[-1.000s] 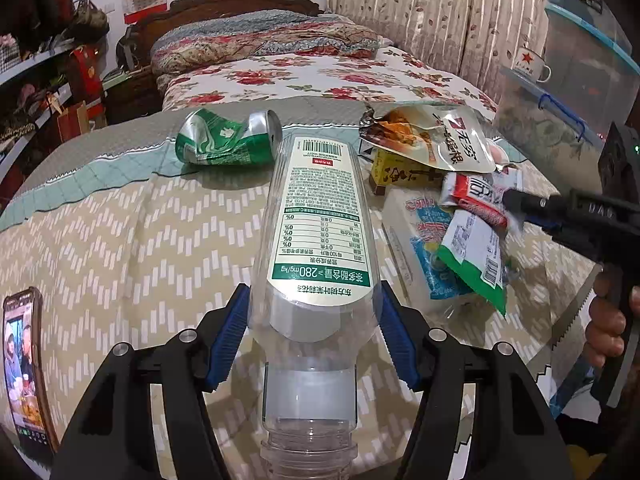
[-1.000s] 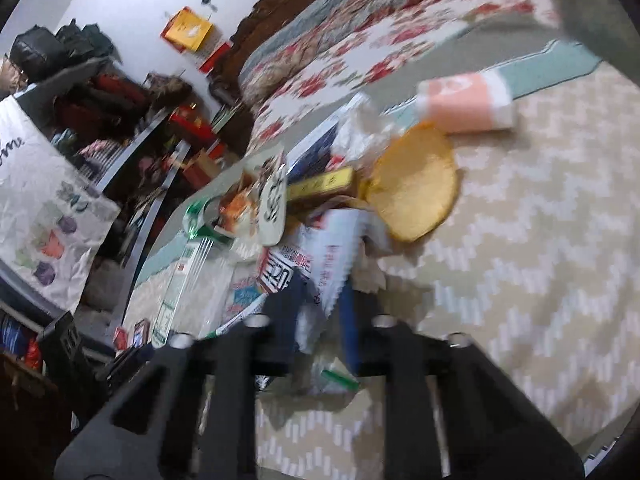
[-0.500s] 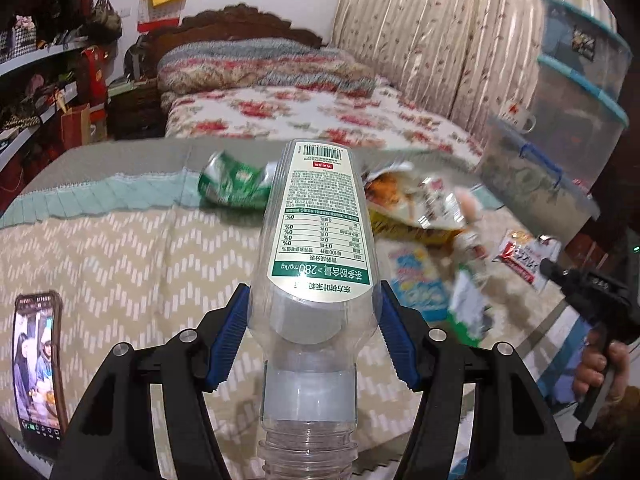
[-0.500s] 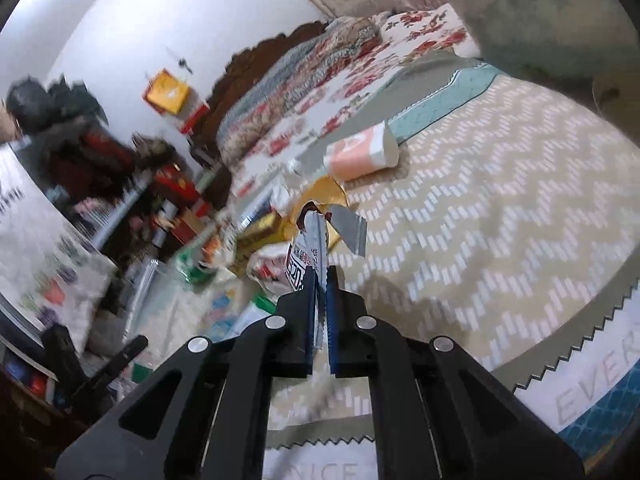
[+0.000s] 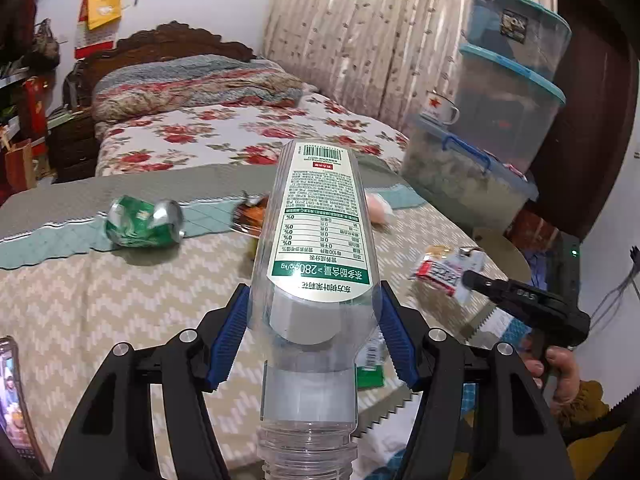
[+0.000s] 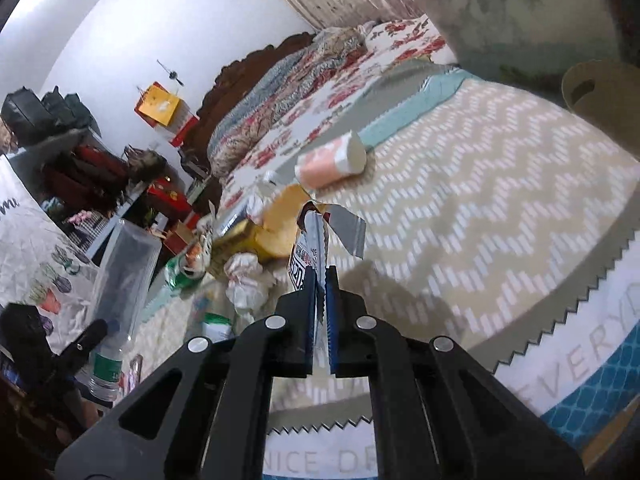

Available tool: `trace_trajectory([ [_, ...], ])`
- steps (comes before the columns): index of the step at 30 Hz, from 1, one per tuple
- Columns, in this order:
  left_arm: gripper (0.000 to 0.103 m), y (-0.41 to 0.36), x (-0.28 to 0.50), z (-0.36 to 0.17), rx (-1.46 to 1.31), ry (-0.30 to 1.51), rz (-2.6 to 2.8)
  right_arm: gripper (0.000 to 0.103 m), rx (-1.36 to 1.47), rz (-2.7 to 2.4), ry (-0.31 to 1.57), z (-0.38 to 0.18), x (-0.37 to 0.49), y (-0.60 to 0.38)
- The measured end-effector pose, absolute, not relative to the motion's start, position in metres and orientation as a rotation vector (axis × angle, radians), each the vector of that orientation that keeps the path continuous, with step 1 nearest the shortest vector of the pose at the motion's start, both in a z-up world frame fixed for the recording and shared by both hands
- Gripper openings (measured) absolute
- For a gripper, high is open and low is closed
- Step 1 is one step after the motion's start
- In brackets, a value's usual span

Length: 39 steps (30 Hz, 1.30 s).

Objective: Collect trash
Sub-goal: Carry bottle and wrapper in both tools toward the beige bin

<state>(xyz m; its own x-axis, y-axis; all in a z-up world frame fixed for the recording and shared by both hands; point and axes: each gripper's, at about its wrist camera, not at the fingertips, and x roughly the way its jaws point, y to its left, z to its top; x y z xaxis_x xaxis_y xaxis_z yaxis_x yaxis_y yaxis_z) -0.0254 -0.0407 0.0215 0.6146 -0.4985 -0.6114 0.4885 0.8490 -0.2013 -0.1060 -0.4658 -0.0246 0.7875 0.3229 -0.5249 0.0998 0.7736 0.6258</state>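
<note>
While the left gripper (image 5: 312, 332) is clamping an empty clear bottle (image 5: 316, 264) neck-toward-camera above the zigzag-patterned bedspread (image 5: 80, 300), a crushed green can (image 5: 144, 224) is lying beyond. From the right wrist, the right gripper (image 6: 319, 280) is pinching a snack wrapper (image 6: 310, 248) raised over the bedspread, with a pink cup (image 6: 332, 160) lying farther back.

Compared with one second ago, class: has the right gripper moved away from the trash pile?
Yes. The right gripper, shut on a snack wrapper, has lifted back from the pile beside the yellow bag.
</note>
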Motion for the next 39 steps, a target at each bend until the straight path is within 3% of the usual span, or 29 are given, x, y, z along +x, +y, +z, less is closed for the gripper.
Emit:
trace_trajectory([
  [39, 0.060, -0.063, -0.029, 0.005, 0.013, 0.760, -0.656, 0.007, 0.681, 0.099, 0.711, -0.033, -0.101, -0.459],
])
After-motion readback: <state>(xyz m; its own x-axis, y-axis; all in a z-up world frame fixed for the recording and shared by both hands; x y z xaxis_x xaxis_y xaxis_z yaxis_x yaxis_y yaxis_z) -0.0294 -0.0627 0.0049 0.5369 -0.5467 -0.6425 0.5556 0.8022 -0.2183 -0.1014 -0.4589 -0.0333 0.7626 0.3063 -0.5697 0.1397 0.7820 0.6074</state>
